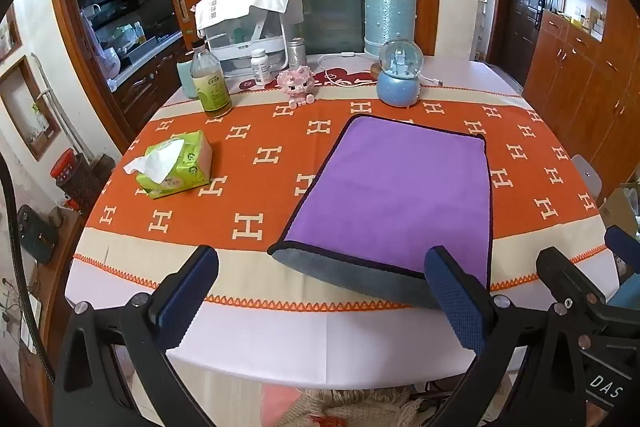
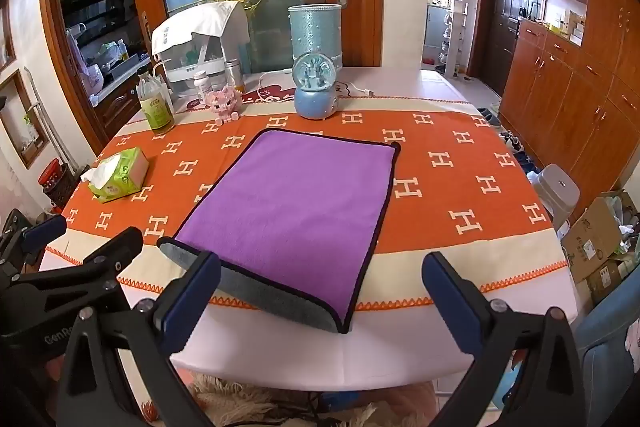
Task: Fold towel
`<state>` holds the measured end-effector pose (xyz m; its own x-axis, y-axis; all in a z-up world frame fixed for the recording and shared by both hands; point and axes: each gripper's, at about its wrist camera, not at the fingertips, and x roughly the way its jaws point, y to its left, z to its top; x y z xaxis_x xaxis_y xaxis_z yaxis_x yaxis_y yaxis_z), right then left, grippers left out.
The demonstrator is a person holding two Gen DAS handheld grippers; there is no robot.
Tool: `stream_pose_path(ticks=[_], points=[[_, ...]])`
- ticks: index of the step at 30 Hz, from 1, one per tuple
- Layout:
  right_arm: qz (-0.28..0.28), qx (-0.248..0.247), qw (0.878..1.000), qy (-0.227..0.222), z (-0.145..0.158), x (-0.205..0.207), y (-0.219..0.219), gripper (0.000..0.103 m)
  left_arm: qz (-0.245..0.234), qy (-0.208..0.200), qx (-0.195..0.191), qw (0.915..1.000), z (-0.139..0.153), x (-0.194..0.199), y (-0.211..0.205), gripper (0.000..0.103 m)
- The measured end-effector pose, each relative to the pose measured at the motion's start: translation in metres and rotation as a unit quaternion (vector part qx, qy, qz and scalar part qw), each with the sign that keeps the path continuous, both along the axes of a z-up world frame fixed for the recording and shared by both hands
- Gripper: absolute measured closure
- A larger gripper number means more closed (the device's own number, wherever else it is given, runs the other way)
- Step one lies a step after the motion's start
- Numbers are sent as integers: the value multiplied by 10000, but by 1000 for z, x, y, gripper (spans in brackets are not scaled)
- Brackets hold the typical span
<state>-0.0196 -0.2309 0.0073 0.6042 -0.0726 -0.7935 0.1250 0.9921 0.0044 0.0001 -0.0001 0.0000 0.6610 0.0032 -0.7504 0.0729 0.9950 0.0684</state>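
Note:
A purple towel (image 1: 396, 187) with a dark border lies flat on the orange patterned tablecloth (image 1: 256, 131), its near edge turned up to show a grey underside (image 1: 360, 277). It also shows in the right wrist view (image 2: 296, 199). My left gripper (image 1: 324, 295) is open and empty, hovering at the towel's near edge, its right finger over the grey strip. My right gripper (image 2: 320, 301) is open and empty, straddling the near right corner of the towel. The right gripper's arm shows at the right edge of the left wrist view (image 1: 576, 291).
A green tissue pack (image 1: 176, 165) lies left of the towel. A blue snow globe (image 1: 400, 75), a pink toy (image 1: 296, 87), a bottle (image 1: 210, 83), a teal cylinder (image 1: 390, 21) and a white container (image 1: 252, 23) stand at the back. A grey stool (image 2: 558, 193) and cardboard boxes (image 2: 600, 239) are right of the table.

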Motion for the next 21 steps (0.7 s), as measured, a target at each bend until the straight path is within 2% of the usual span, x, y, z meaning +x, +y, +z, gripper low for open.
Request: stream_pose_path(ticks=[21], points=[[-13,13,10000,53,2,-2,1,2,-12,19,7,10000,0,0,0,1]])
